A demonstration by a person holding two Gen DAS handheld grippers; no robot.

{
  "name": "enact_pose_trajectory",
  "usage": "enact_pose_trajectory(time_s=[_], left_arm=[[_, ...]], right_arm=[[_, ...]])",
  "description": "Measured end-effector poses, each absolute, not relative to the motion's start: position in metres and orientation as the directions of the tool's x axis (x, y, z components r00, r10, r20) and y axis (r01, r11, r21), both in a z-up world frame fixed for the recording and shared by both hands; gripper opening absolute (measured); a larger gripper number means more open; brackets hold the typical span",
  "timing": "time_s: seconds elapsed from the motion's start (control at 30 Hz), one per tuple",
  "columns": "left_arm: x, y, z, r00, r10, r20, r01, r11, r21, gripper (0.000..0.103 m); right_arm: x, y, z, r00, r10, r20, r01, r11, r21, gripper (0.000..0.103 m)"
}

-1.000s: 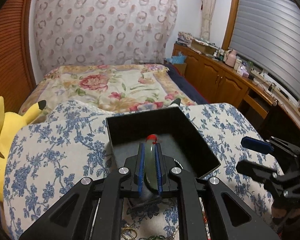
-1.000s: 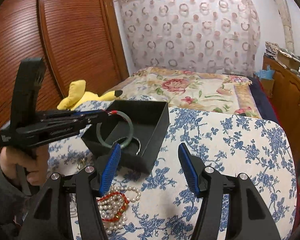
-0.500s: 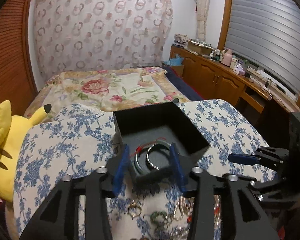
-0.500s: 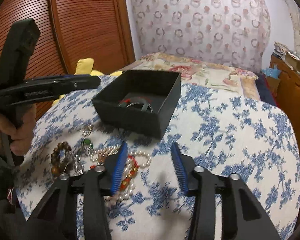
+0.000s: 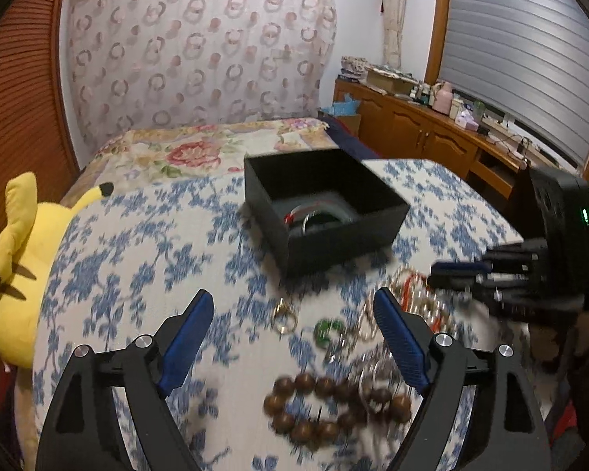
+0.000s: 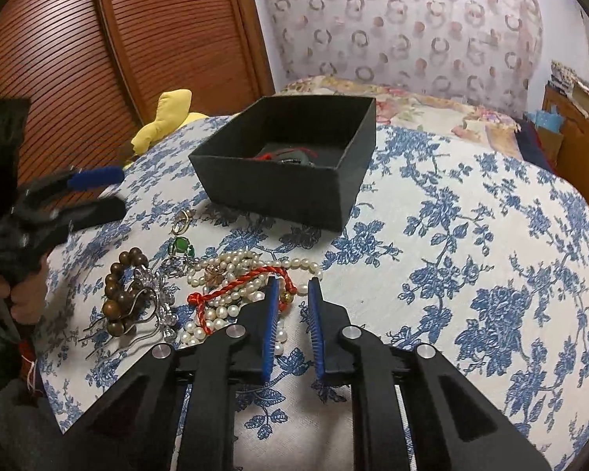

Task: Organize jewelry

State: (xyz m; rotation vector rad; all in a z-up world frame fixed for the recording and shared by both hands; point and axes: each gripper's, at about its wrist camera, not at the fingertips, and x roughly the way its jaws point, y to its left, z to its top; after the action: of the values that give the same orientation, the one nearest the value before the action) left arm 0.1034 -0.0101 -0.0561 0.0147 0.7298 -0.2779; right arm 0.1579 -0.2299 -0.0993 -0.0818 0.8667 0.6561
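The right gripper [image 6: 291, 288] is closing on the red cord bracelet [image 6: 237, 288] for boxing; the left gripper [image 5: 290, 316] is spreading, empty, over the beads.

Right gripper [image 6: 292, 288] closing around red cord [image 6: 239, 288] atop pearls [image 6: 231, 271].

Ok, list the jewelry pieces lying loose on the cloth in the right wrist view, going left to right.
Wooden bead bracelet → silver hairpin → green ring → red braided cord, which lies over the pearl strands, so their place in the order stays unclear.
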Motion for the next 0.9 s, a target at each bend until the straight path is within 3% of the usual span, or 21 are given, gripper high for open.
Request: enact_pose_trajectory(time_s=[0.6,0.63,0.67,0.9], left_arm=[[0.085,-0.004,-0.076,0.688,-0.245,-0.683,0.241,0.965,-0.104,0.08],[0.085,-0.004,-0.076,0.688,-0.245,-0.683,0.24,0.965,-0.105,0.08],[0.085,-0.004,-0.076,0.688,-0.246,-0.683,0.239,0.965,-0.106,0.08],[0.078,0.0,-0.08,0.679,-0.247,-0.691,0.234,0.965,-0.116,0.08]], right_arm=[[0.176,-0.226,-0.11,0.4,0.516,-0.758,-0.528,0.805,0.269,0.017],[0.176,-0.226,-0.11,0.398,0.518,-0.757,-0.528,0.804,0.272,0.016],[0.177,-0.226,-0.111,0.386,0.526,-0.758,-0.533,0.798,0.282,0.008],[0.167,-0.231,-0.097,0.455,0.513,-0.728,-0.543,0.808,0.23,0.007]])
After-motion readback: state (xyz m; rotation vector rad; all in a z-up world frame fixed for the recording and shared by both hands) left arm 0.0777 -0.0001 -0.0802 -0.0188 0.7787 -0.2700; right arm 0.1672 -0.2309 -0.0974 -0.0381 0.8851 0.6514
